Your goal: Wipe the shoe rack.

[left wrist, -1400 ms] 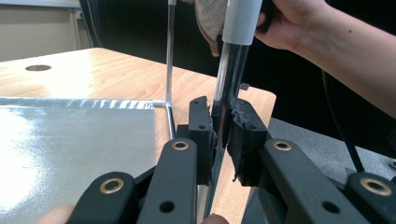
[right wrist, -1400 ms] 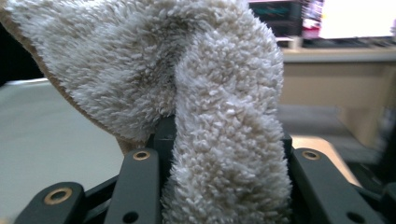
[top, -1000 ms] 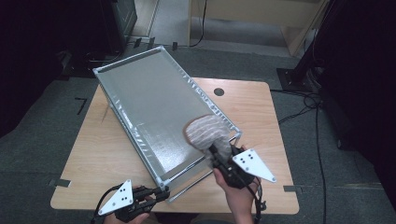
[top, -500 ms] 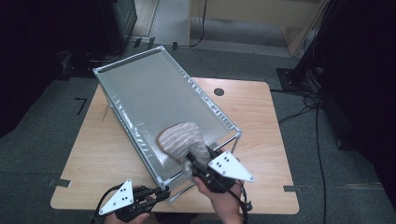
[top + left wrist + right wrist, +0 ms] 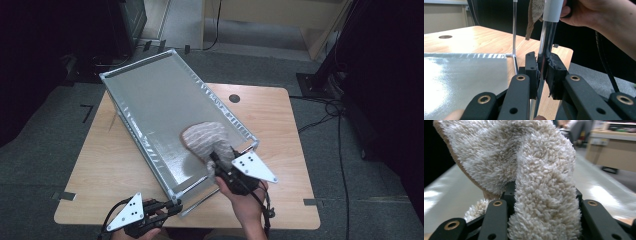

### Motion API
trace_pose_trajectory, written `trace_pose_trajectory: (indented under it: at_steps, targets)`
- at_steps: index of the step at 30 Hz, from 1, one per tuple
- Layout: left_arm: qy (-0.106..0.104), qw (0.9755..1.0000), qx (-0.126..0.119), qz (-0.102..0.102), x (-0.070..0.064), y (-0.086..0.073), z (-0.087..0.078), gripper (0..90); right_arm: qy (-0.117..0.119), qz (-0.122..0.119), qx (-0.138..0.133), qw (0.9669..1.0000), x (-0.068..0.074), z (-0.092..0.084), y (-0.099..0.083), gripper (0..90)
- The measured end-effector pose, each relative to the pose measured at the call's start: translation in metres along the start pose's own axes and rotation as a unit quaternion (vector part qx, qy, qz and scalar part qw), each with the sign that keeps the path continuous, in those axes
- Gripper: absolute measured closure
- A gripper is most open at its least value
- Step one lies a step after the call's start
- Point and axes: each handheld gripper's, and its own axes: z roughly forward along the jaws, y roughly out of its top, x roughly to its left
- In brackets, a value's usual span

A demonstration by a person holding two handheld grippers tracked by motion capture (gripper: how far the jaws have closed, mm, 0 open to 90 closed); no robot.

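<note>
**Cloth drawn across the tray's near end**

The right tool (image 5: 216,161), clamped on the cloth (image 5: 206,139), has swept sideways since a second ago. The cloth lies on the tray (image 5: 150,95), whose long axis runs away up-left; the left tool (image 5: 541,65) pinches the tray's rod (image 5: 547,37).

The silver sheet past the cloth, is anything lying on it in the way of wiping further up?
Nothing visible does. The cloth, clamped in the right gripper, lies on the near end of the silver sheet, and the sheet beyond it up to the far rail is bare. The left gripper grips the frame's near corner, outside the wiping path.
</note>
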Motion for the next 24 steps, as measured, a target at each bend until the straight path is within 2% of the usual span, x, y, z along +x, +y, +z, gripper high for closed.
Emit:
trace_pose_trajectory:
  at_steps: [5,7,9,12,15,16,18,21,24]
  targets:
    - [-0.002,1.0000,-0.003,-0.001,0.000,0.000,0.001,80.4,0.060,-0.028,0.015,0.9977,0.037,0.006,0.002,58.3]
    - [-0.002,1.0000,-0.003,-0.002,0.000,-0.001,0.001,80.4,0.065,-0.046,0.021,0.9967,0.049,0.008,0.004,58.2]
    - [-0.002,1.0000,-0.003,-0.002,0.000,-0.001,0.001,80.4,0.062,-0.049,0.029,0.9965,0.054,0.010,0.007,58.1]
    - [-0.003,1.0000,-0.003,-0.003,0.000,-0.001,0.001,80.4,0.060,-0.050,0.039,0.9962,0.052,0.015,0.015,58.0]
    - [-0.003,1.0000,-0.001,-0.001,-0.001,-0.001,0.002,80.4,0.044,-0.053,0.044,0.9967,0.046,0.025,0.024,56.5]
    - [-0.002,1.0000,-0.001,0.000,-0.001,-0.001,0.002,80.4,0.041,-0.049,0.042,0.9971,0.042,0.029,0.027,53.7]
    - [-0.003,1.0000,-0.002,-0.001,-0.001,-0.001,0.002,80.4,0.036,-0.039,0.038,0.9978,0.033,0.037,0.032,41.8]
    - [-0.005,1.0000,-0.001,0.000,-0.001,-0.001,0.002,80.4,0.017,-0.046,0.033,0.9983,0.030,0.034,0.033,25.8]
    - [-0.009,1.0000,-0.001,0.000,0.000,-0.001,0.002,80.3,0.013,-0.035,0.037,0.9986,0.028,0.025,0.025,24.4]
